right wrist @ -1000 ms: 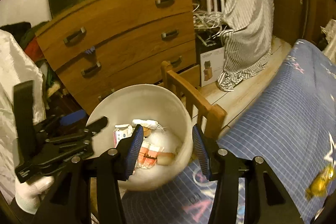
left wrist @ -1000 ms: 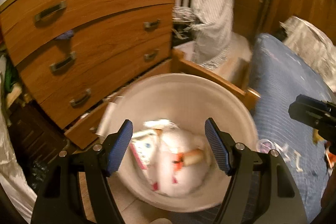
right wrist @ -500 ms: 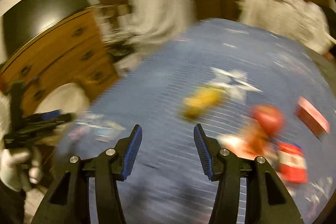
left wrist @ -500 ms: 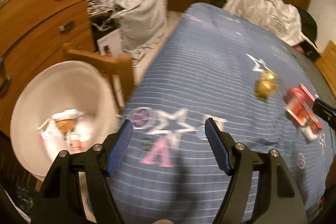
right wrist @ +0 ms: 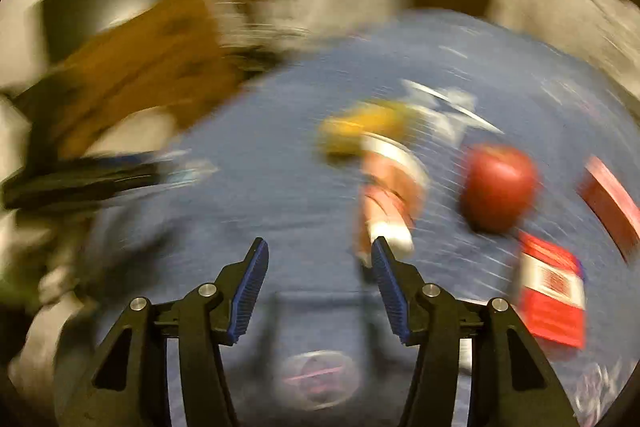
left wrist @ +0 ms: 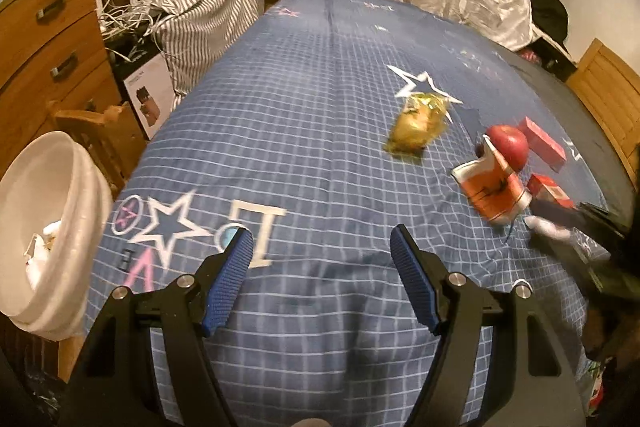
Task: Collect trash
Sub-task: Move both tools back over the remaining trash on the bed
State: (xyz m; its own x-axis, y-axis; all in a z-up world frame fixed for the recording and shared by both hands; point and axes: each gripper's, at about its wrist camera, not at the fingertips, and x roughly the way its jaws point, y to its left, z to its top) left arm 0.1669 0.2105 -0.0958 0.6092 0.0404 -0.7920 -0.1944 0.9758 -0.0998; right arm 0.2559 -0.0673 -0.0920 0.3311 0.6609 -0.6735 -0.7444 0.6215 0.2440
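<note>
Left wrist view was found to show the left gripper spread wide and empty above the blue bedspread, with the white bin at the bed's left edge, already holding some rubbish. The remaining litter was seen ahead and to the right: a yellow wrapper, then a crumpled orange carton lying just beside a red apple, and red boxes beyond. In the right wrist view, heavily blurred by motion, the right gripper was likewise seen wide apart and holding nothing, and the carton lay directly ahead, its near end close to the right-hand finger, its long axis seemingly running roughly along the line of the fingers. The right gripper was judged clearly nearer to the carton; the yellow wrapper lay between the two. A slight shift rightward was judged necessary to bring the carton between the jaws
</note>
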